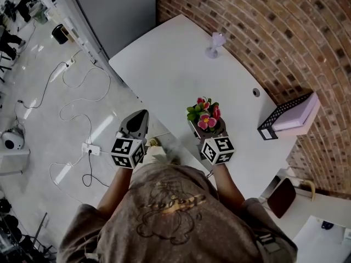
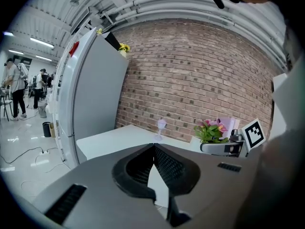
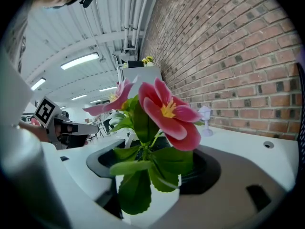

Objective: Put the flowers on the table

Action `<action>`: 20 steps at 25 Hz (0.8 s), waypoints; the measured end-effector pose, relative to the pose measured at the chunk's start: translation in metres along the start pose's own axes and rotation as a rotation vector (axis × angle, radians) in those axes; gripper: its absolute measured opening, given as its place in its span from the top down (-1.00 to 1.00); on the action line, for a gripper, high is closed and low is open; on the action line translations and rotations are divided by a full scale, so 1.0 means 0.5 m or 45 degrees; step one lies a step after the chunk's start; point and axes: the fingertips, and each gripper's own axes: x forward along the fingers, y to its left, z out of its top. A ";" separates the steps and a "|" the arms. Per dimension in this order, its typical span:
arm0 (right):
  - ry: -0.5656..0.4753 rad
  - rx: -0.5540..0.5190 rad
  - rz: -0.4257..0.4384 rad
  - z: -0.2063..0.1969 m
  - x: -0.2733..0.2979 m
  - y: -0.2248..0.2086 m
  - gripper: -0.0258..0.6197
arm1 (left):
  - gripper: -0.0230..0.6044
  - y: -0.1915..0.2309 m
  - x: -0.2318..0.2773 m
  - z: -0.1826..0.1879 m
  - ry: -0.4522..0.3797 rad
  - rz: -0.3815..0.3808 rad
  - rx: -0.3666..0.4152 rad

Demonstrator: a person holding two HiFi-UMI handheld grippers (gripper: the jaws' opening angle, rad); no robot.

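Note:
A small white pot [image 3: 153, 205] of pink flowers [image 1: 205, 115] with green leaves sits between the jaws of my right gripper [image 1: 210, 129], which is shut on it. Pot and gripper hang over the near edge of the white table [image 1: 164, 64]. In the right gripper view the flowers [image 3: 164, 111] fill the middle and hide most of the jaws of the right gripper [image 3: 152, 162]. My left gripper [image 1: 137, 123] is shut with nothing in it, left of the table edge and above the floor. The left gripper view shows the left gripper [image 2: 153, 149] with its tips together and, beyond it, the flowers [image 2: 212, 129].
A small pale purple goblet [image 1: 215, 44] stands at the table's far end near the brick wall [image 1: 285, 32]. A dark-edged box with pink on top [image 1: 290, 116] lies at the table's right. Cables and a power strip [image 1: 90, 149] lie on the floor to the left.

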 end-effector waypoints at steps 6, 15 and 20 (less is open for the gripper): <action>0.005 0.000 -0.013 0.006 0.072 -0.016 -0.17 | 0.86 0.041 0.037 0.012 0.016 -0.020 -0.005; 0.069 -0.019 -0.027 -0.025 0.176 -0.059 -0.17 | 0.86 0.085 0.077 0.007 0.049 -0.012 -0.007; 0.110 -0.023 -0.057 -0.054 0.228 -0.083 -0.17 | 0.86 0.112 0.086 0.000 0.054 0.000 -0.012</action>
